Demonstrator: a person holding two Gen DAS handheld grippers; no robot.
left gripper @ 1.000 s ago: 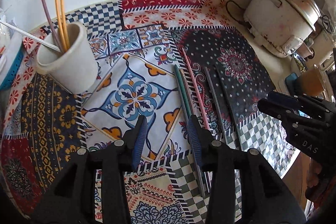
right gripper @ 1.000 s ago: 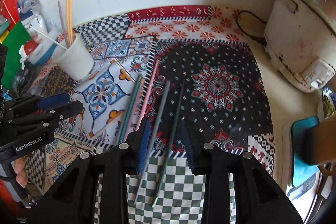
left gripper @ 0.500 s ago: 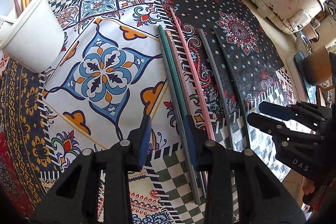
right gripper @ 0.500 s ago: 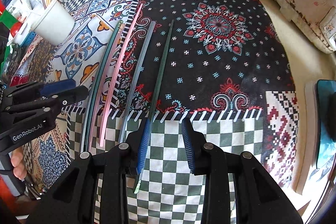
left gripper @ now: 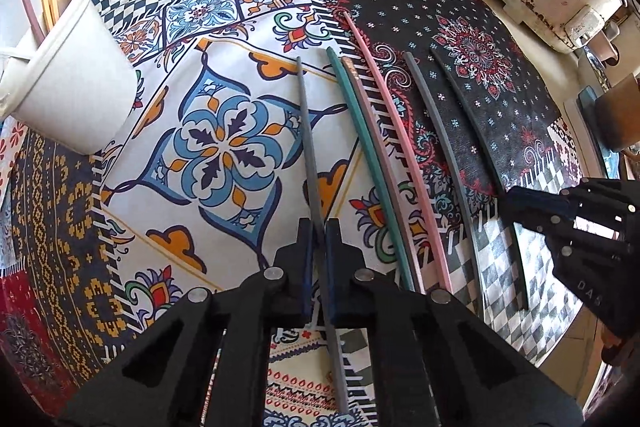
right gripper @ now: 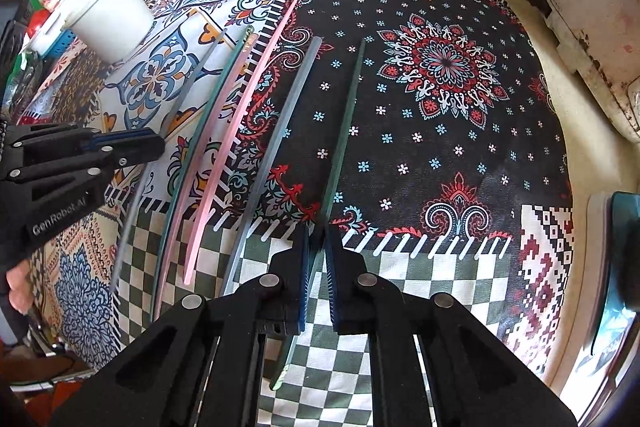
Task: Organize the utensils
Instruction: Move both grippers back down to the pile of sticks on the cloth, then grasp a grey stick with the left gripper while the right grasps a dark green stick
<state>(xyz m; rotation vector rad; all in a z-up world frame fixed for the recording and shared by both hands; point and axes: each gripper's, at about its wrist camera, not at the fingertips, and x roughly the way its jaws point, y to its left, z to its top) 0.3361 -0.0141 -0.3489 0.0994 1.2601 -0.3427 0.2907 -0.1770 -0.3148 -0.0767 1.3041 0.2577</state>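
— Jaws of the left gripper (left gripper: 318, 227) are seen clenched on a grey chopstick (left gripper: 308, 147), having just been closing with that stick between them; the same is seen at the right gripper (right gripper: 318, 231), which is clamped on a dark green chopstick (right gripper: 344, 123).

— How are the two sticks laid relative to the jaws?

— Each is held near its near end, and its long axis is carried straight ahead, away from the fingers and across the patterned cloth (left gripper: 224, 131). A short tail of each is left behind the pads.

— And the ones not held?

— A row is left on the cloth between the two held sticks: a teal chopstick (left gripper: 360, 147), a brownish one pressed beside it, a pink chopstick (left gripper: 396, 155) and a second grey chopstick (right gripper: 276, 143), all laid roughly parallel.

— Where is the destination judged to be?

— The white cup (left gripper: 68, 79), in which yellow and mauve sticks are already stood. It is placed up and to the left of both grippers, and is much nearer the left one, whose stick is pointed just past its right side. The right gripper is kept well apart from it, with the whole row lying between.

— So what is the coming move turned on?

— Probably a lift and a tilt, so that each long axis is brought upright over the cup's mouth.
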